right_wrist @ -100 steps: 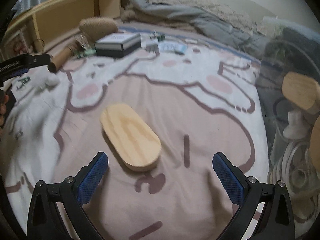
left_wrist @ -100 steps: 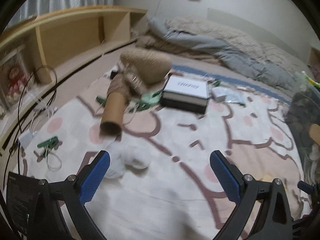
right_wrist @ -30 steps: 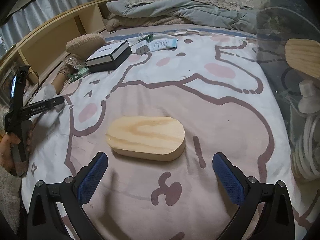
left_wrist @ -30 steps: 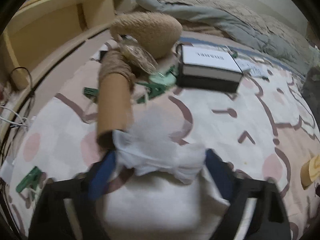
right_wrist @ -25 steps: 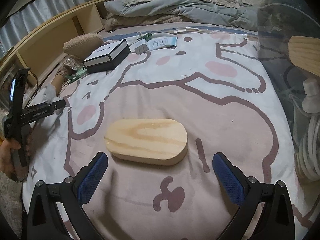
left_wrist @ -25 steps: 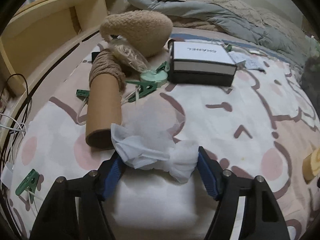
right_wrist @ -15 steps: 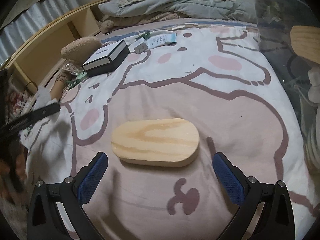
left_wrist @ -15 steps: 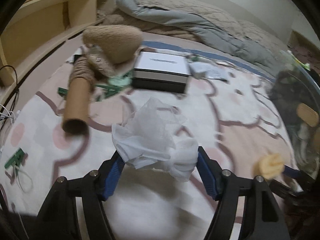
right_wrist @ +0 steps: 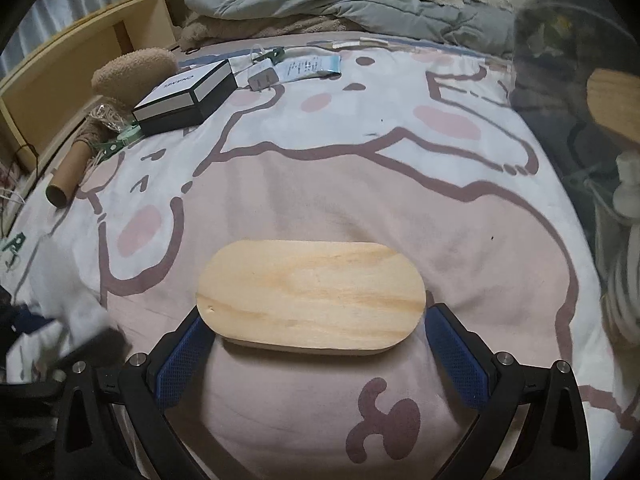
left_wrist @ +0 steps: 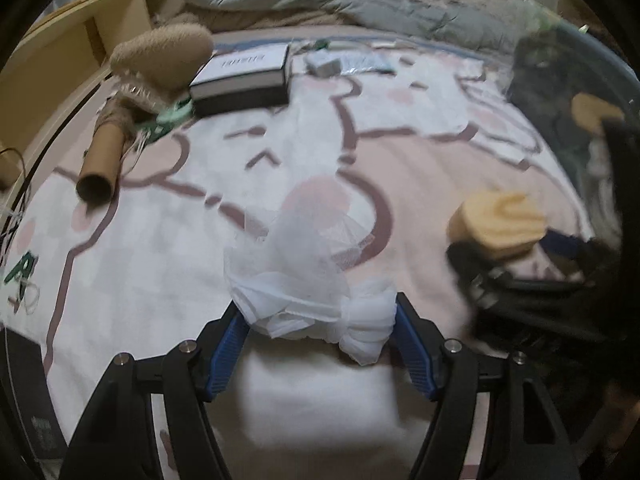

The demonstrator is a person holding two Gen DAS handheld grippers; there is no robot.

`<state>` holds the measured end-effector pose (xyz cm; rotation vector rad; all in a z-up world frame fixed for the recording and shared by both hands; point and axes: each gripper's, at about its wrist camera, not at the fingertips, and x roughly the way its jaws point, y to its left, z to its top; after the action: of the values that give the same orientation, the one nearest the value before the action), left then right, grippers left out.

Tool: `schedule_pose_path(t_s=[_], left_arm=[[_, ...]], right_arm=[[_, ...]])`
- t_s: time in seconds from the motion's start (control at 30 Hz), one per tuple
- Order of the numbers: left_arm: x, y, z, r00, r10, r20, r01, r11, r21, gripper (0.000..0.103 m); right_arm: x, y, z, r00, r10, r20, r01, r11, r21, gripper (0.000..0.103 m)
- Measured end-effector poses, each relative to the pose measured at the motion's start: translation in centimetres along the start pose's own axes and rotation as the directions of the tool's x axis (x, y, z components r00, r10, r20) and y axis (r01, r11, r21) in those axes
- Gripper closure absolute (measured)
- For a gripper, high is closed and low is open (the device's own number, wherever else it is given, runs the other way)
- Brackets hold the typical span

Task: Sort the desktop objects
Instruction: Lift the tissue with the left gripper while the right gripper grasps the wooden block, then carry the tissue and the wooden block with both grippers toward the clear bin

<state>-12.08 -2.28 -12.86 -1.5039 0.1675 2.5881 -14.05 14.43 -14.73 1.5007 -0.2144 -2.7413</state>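
A bed fills both views, covered by a blanket (right_wrist: 360, 208) printed with a pink and white cartoon animal outlined in brown. Rumpled grey bedding (right_wrist: 360, 4) is heaped along the far edge, and a pale wooden shelf unit (left_wrist: 72, 64) runs along the left side. At the right edge stands a clear plastic bin (right_wrist: 592, 128) whose contents are blurred behind its wall.

Near the middle of the blanket lies an oval wooden board (right_wrist: 312, 292), flat, long side across the right wrist view. The right claw (right_wrist: 320, 344) reaches over it with its blue pads on either side of the board's two rounded ends; the left pad looks to touch the wood while a narrow gap shows at the right pad, so the claw is not clamped.

The left claw (left_wrist: 320, 336) grips a crumpled white tissue wad (left_wrist: 308, 280), pressed between both blue pads and lifted above the blanket, to the left of the board.

Toward the far left of the bed sit a black box with a white lid (right_wrist: 188, 96), a fuzzy tan slipper (left_wrist: 160, 56) just beside it, and a cardboard tube (left_wrist: 102, 164) wrapped partly in twine. A green clip (right_wrist: 124, 140) lies between tube and box. Beyond the box are a grey plug adapter (right_wrist: 262, 78) and a pale blue packet (right_wrist: 310, 68). Another green clip (left_wrist: 20, 272) lies near the left edge of the bed.
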Motion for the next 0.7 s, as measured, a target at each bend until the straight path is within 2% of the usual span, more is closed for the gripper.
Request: schedule_pose_path(t_s=[0.13, 0.27, 0.3, 0.33, 0.57, 0.63, 0.67, 0.7], left_arm=[[-0.4, 0.6, -0.7, 1.0, 0.027, 0.01, -0.026, 0.998, -0.049, 0.03], [-0.3, -0.1, -1.0, 0.998, 0.061, 0.014, -0.06, 0.998, -0.012, 0.026], [-0.2, -0.1, -1.0, 0.998, 0.062, 0.015, -0.061, 0.998, -0.008, 0.024], [-0.2, -0.1, -0.9, 0.998, 0.058, 0.017, -0.058, 0.998, -0.008, 0.022], [-0.3, 0.7, -0.4, 0.999, 0.02, 0.041, -0.019, 0.999, -0.038, 0.02], [0.0, 1.0, -0.2, 1.0, -0.007, 0.031, 0.009, 0.998, -0.064, 0.025], [0.1, 1.2, -0.1, 0.999, -0.021, 0.026, 0.023, 0.997, -0.079, 0.034], [0.1, 1.4, -0.1, 0.999, -0.034, 0.024, 0.036, 0.995, -0.095, 0.034]], right_arm=[[-0.4, 0.0, 0.1, 1.0, 0.02, 0.004, -0.02, 1.0, 0.003, 0.0], [-1.2, 0.0, 0.1, 0.997, 0.057, 0.042, -0.058, 0.998, 0.0, 0.0], [-1.3, 0.2, 0.1, 0.997, 0.066, 0.046, -0.066, 0.998, -0.007, 0.002], [-1.4, 0.3, 0.1, 0.997, 0.068, 0.048, -0.068, 0.998, -0.016, 0.009], [-1.8, 0.2, 0.1, 0.996, 0.071, 0.053, -0.069, 0.997, -0.026, 0.01], [-2.1, 0.2, 0.1, 0.996, 0.067, 0.06, -0.066, 0.997, -0.029, 0.01], [-2.4, 0.2, 0.1, 0.995, 0.068, 0.066, -0.066, 0.997, -0.03, 0.01], [-2.7, 0.2, 0.2, 0.995, 0.069, 0.073, -0.067, 0.997, -0.032, 0.01]])
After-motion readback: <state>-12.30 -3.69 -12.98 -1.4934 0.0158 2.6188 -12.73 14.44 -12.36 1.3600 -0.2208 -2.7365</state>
